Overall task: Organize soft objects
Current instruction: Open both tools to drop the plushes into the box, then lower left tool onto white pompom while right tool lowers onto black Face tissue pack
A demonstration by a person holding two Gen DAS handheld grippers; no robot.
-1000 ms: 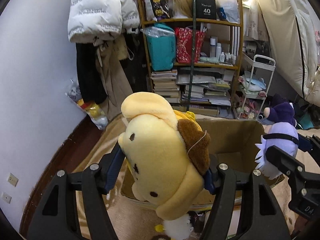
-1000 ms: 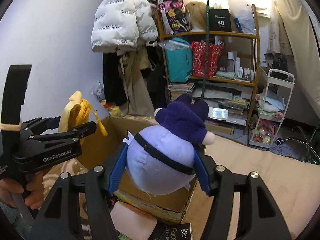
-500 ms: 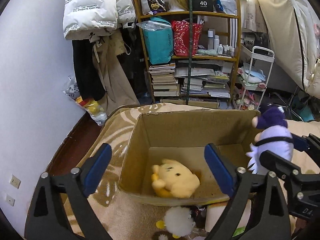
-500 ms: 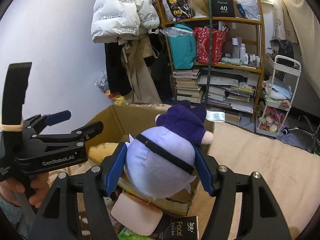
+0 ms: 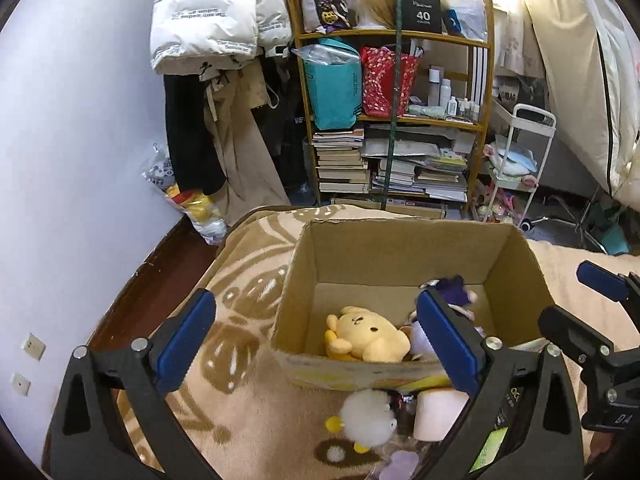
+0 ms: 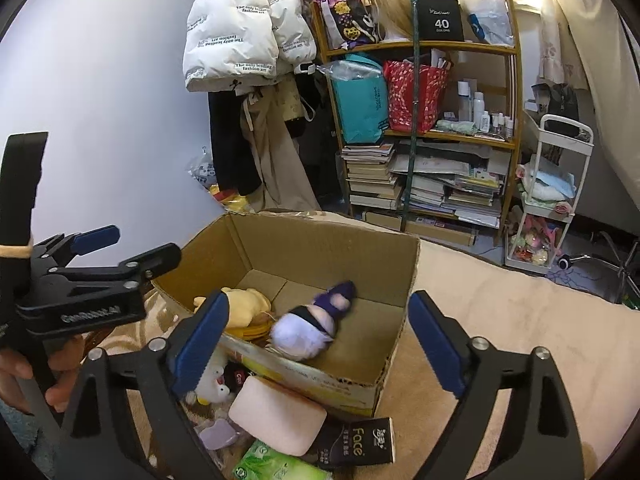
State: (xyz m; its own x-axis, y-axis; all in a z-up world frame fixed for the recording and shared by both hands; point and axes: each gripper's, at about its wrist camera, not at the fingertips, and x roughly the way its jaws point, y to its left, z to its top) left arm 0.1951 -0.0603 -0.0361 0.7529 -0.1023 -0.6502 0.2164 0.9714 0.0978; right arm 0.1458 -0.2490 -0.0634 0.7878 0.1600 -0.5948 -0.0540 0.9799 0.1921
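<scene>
1. The left tool (image 5: 316, 344) stands wide apart with nothing between its blue pads; its jaws have just been opening, and the yellow plush (image 5: 366, 336) now lies on the floor of the cardboard box (image 5: 400, 248), at the near left side.
2. The right tool (image 6: 318, 344) is likewise spread and empty — its jaws have just been opening too — and the purple plush (image 6: 310, 326) lies in the box just beside the yellow one, blurred as if not yet settled.
3. Both tools hover above the near rim, tilted down into the box, likely so the toys fall inside rather than onto the blanket (image 5: 240, 292).
4. More soft things wait outside, against the box's near wall: a white fluffy toy (image 5: 368, 420), a pink foam block (image 6: 278, 414), a green tissue pack (image 6: 276, 466) and a black "Face" packet (image 6: 358, 442).
5. These lie crowded together and partly under the tools — picking one cleanly may call for care. The box wall stands between them and the space inside.
6. A shelf (image 6: 424, 128) and hanging coats (image 6: 240, 32) stand well behind, out of the way.
</scene>
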